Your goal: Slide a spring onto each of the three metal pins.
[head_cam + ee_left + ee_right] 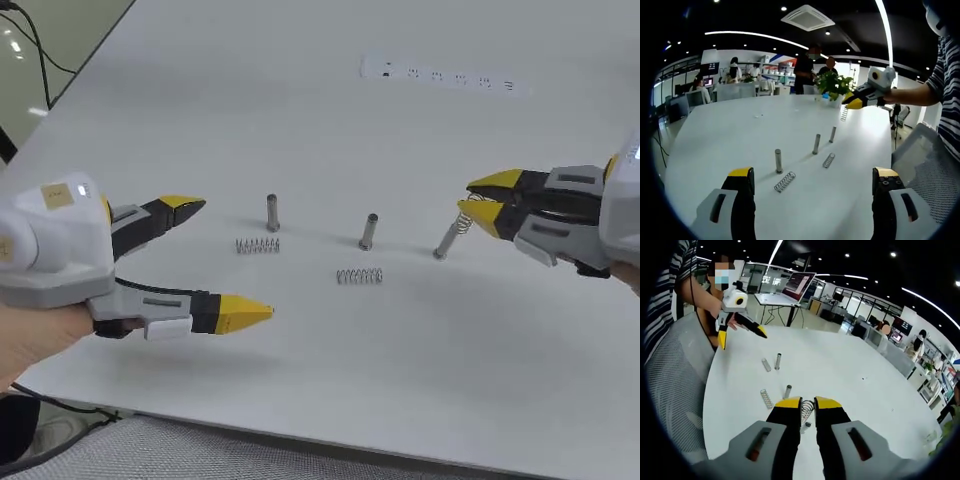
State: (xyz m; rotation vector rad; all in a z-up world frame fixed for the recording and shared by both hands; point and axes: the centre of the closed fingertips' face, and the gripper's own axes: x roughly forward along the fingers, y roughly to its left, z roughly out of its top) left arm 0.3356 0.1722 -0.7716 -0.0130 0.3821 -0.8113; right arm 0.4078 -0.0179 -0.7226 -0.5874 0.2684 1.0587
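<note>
Head view: right claw [473, 200] is pinched shut on a spring [464, 217], whose lower end meets the top of the leaning right pin [446, 243] (whether any coils are over the tip I cannot tell). Left claw [235, 258] hangs wide open at the near left, empty. On the table [300, 110] the left spring [258, 245] lies just near of the left pin [272, 212], the middle spring [359, 276] near of the middle pin [368, 232]. By my reading no pin is fully sleeved: one under way, two untouched.

Head view looks steeply down on the bench [400, 380] at close range; both gripper views face each other low across it, sharing the pins [816, 144].
</note>
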